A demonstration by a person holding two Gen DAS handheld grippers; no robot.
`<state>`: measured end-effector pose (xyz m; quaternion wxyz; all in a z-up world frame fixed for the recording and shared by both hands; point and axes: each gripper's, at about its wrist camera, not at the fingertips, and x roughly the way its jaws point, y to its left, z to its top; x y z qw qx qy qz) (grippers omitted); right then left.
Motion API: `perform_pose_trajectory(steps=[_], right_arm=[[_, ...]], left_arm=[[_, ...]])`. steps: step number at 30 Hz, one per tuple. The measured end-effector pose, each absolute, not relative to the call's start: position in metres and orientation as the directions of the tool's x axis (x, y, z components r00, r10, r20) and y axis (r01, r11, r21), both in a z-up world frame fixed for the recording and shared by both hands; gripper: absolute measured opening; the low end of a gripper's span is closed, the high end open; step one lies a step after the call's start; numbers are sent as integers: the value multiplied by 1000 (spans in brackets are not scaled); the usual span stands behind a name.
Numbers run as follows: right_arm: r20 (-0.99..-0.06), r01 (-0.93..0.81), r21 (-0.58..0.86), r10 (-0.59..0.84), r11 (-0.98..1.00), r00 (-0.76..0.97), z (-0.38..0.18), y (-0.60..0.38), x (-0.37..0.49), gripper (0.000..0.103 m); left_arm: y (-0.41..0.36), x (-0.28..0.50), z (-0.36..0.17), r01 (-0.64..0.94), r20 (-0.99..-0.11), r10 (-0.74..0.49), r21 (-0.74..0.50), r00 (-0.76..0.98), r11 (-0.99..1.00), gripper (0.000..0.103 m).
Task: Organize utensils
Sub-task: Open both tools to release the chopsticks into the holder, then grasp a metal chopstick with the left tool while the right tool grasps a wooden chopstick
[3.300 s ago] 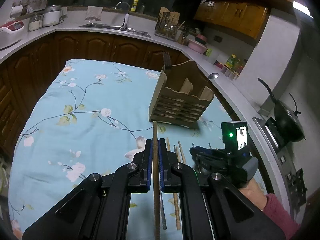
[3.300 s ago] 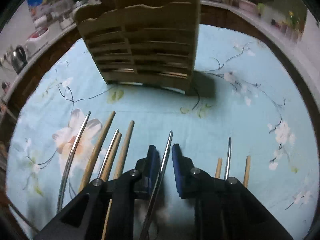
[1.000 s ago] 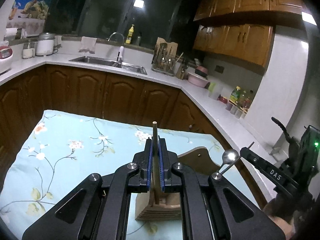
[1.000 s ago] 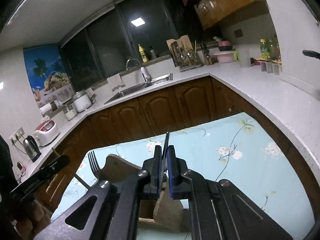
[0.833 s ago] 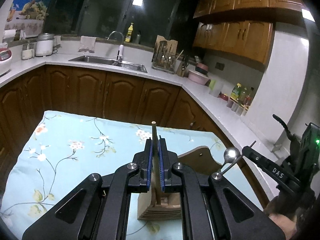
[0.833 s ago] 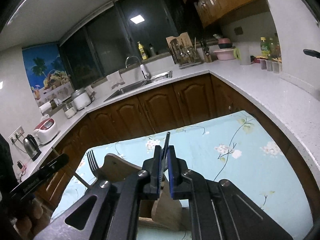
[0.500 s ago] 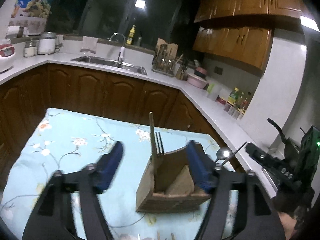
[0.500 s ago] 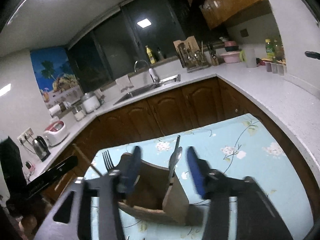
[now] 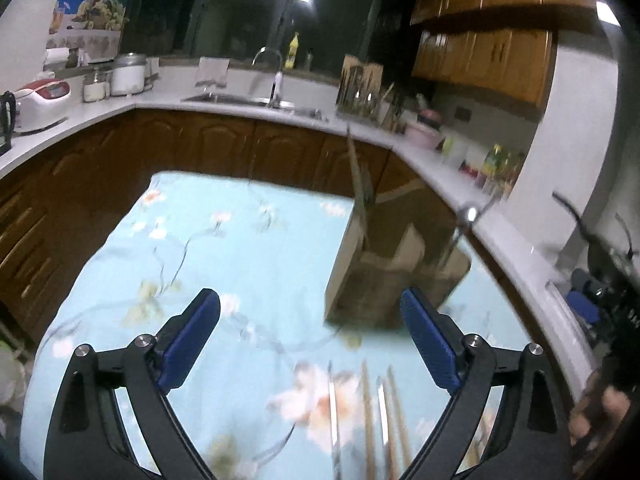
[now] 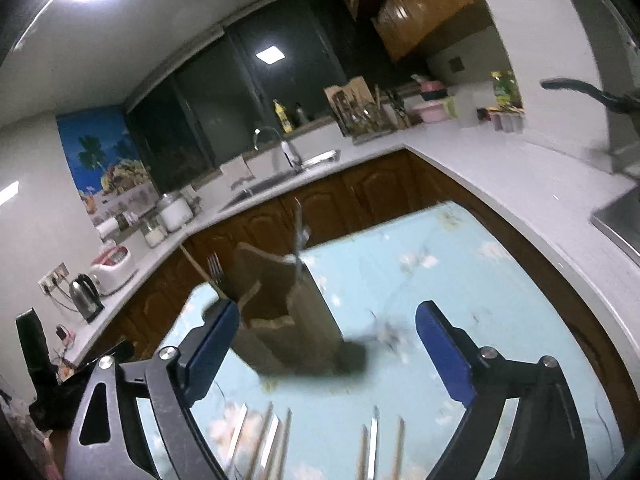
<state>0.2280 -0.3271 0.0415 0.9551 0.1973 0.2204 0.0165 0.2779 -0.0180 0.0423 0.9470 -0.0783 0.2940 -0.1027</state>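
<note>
A wooden utensil holder [image 9: 384, 272] stands on the floral blue tablecloth [image 9: 240, 248]; it also shows in the right wrist view [image 10: 288, 320]. In it stand a wooden chopstick [image 9: 356, 176], a fork [image 10: 216, 268] and a metal spoon [image 9: 464, 220]. My left gripper [image 9: 310, 336] is open and empty, above the cloth in front of the holder. My right gripper [image 10: 328, 344] is open and empty, also in front of the holder. Several loose chopsticks and metal utensils [image 9: 372, 412] lie on the cloth below the grippers, also in the right wrist view [image 10: 320, 432].
A white countertop [image 10: 500, 172] wraps around the table, with a sink [image 9: 256, 100], a knife block [image 9: 360, 84], jars and a kettle [image 10: 86, 296]. A dark pan handle [image 10: 580, 88] sticks out at the right. Dark wooden cabinets [image 9: 200, 148] stand behind the table.
Both grippers opened and let go: the chopstick and the spoon now stand in the holder. Both grippers have pulled back and tilted down, showing the loose utensils on the cloth.
</note>
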Motion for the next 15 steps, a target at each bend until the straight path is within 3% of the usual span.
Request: perform_pose_trajectory(steps=[15], right_arm=[[-613,165,347,91,923,785,-22,-333,196,92]], left_arm=[[-30,254,-20,150,-698,-227,-170,680,974,93]])
